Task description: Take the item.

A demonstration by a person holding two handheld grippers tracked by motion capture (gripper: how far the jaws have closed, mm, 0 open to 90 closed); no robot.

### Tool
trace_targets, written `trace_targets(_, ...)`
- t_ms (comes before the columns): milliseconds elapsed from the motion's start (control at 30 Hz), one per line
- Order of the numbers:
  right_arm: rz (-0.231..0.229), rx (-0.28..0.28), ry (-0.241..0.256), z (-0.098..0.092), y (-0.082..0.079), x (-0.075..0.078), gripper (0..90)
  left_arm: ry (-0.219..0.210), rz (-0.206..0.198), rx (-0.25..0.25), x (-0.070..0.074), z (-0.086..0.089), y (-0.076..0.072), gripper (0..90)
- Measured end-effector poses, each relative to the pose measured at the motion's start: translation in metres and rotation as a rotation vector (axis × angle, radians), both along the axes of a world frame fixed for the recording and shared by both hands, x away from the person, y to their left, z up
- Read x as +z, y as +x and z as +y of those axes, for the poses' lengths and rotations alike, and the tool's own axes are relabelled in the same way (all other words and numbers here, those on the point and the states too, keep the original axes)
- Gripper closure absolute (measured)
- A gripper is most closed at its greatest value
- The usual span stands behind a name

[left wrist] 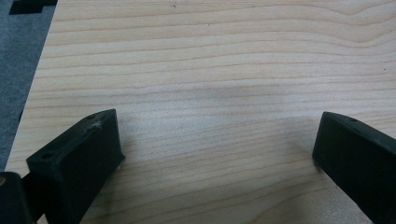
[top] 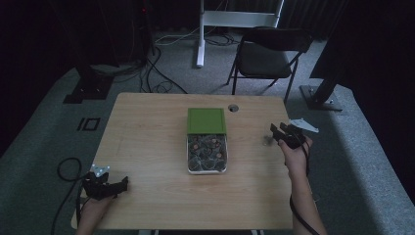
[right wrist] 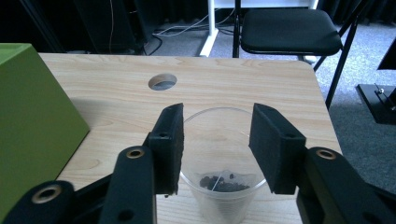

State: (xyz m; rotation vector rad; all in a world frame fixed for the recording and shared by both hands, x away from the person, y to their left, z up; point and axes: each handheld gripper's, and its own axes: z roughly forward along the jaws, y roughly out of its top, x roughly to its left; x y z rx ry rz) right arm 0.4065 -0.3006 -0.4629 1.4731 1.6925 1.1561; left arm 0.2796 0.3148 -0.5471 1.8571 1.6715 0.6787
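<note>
Straddling a clear plastic cup (right wrist: 223,163), right gripper (right wrist: 215,154) has one jaw on each side of the rim, lower centre of right gripper view; pads look just beside or touching the wall, can't tell if squeezing. Cup upright, dark bits at its bottom, dead ahead of the jaws. In high view the right gripper (top: 281,133) sits at right-centre, cup (top: 266,141) a faint shape just left of it. Green box (top: 206,120) and clear tray (top: 207,152) at frame centre, well apart from it. Left gripper (top: 117,186) lower left, far from the cup; jaws wide over bare table (left wrist: 224,70). Right hand (top: 295,155) nearer, likely the one to act.
</note>
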Motion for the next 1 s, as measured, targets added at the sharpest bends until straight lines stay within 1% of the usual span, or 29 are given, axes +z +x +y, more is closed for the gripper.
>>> trace_targets(33, 0.0, 0.002, -0.004, 0.0, -0.001, 0.0, 51.0, 0.0, 0.0, 0.0, 0.0, 0.0, 0.0, 1.7)
trace_targets(67, 0.0, 0.013, 0.008, 0.0, -0.002, 0.0, 45.1, 0.0, 0.0, 0.0, 0.0, 0.0, 0.0, 1.7)
trace_targets(100, 0.0, 0.013, 0.008, 0.0, -0.002, 0.0, 45.1, 0.0, 0.0, 0.0, 0.0, 0.0, 0.0, 1.7)
trace_targets(133, 0.003, 0.011, 0.017, 0.0, -0.003, 0.0, 39.0, 0.0, 0.0, 0.0, 0.0, 0.0, 0.0, 1.7)
trace_targets(200, 0.008, 0.01, 0.017, 0.0, -0.004, 0.0, 37.6, 0.0, 0.0, 0.0, 0.0, 0.0, 0.0, 1.7)
trace_targets(233, -0.001, 0.014, 0.006, 0.0, -0.005, 0.0, 34.2, 0.0, 0.0, 0.0, 0.0, 0.0, 0.0, 1.7)
trace_targets(267, -0.001, 0.014, 0.006, 0.0, -0.005, 0.0, 34.2, 0.0, 0.0, 0.0, 0.0, 0.0, 0.0, 1.7)
trace_targets(300, 0.001, 0.018, 0.003, 0.001, -0.005, 0.0, 33.1, 0.0, 0.0, 0.0, 0.0, 0.0, 0.0, 1.7)
trace_targets(333, -0.001, 0.031, 0.003, 0.001, -0.007, 0.0, 30.2, 0.0, 0.0, 0.0, 0.0, 0.0, 0.0, 1.7)
trace_targets(400, -0.001, 0.037, 0.01, 0.001, -0.009, 0.0, 29.7, 0.0, 0.0, -0.001, 0.0, 0.0, 0.0, 1.7)
trace_targets(467, 0.007, 0.047, 0.003, 0.002, -0.011, -0.001, 28.7, 0.0, 0.0, 0.0, 0.0, 0.0, 0.0, 1.7)
trace_targets(567, 0.009, 0.059, -0.005, 0.003, -0.014, -0.002, 25.7, 0.0, 0.0, 0.0, 0.0, 0.0, 0.0, 1.7)
trace_targets(633, 0.008, 0.056, -0.01, 0.003, -0.016, -0.002, 21.1, 0.0, 0.0, 0.0, 0.0, 0.0, 0.0, 1.7)
trace_targets(667, 0.007, 0.054, -0.005, 0.003, -0.017, -0.002, 20.4, 0.0, 0.001, -0.001, 0.0, 0.0, 0.0, 1.7)
trace_targets(733, 0.006, 0.055, 0.001, 0.003, -0.019, -0.003, 20.1, 0.0, 0.0, 0.0, 0.0, 0.0, 0.0, 1.7)
trace_targets(800, 0.003, 0.051, -0.011, 0.003, -0.022, -0.003, 19.4, 0.0, 0.0, 0.0, 0.0, 0.0, 0.0, 1.7)
trace_targets(867, 0.005, 0.051, -0.002, 0.003, -0.024, -0.004, 19.0, 0.0, 0.0, 0.0, 0.0, 0.0, 0.0, 1.7)
trace_targets(1000, 0.001, 0.056, -0.007, 0.003, -0.029, -0.004, 18.5, 0.0, 0.0, 0.0, 0.0, 0.0, 0.0, 1.7)
